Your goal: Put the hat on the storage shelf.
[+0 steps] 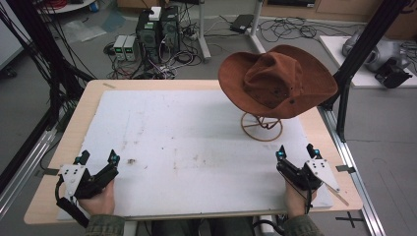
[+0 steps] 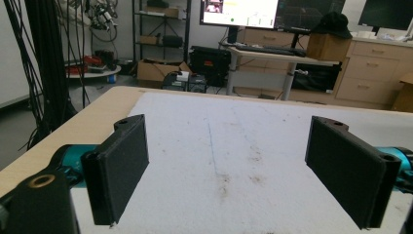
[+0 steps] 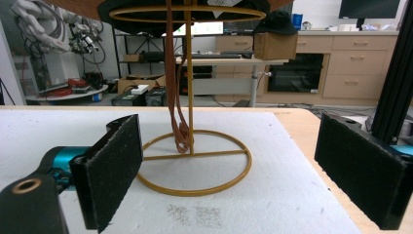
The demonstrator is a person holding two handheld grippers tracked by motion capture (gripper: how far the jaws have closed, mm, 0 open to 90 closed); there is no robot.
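A brown wide-brimmed hat point(image 1: 277, 76) sits on a gold wire stand point(image 1: 261, 127) at the back right of the table. In the right gripper view the stand point(image 3: 192, 161) rises straight ahead, with the hat's cord point(image 3: 176, 97) hanging beside its post and the hat's underside point(image 3: 185, 9) at the top edge. My right gripper point(image 1: 296, 152) point(image 3: 234, 170) rests open near the front right, short of the stand, holding nothing. My left gripper point(image 1: 98, 158) point(image 2: 238, 170) is open at the front left, with bare mat between its jaws.
A stained white mat point(image 1: 196, 147) covers most of the wooden table point(image 1: 93, 93). A black frame post point(image 1: 359, 54) stands just right of the hat. Computers point(image 1: 157, 29) and cables lie on the floor behind the table. Desks and drawers point(image 2: 370, 73) stand farther back.
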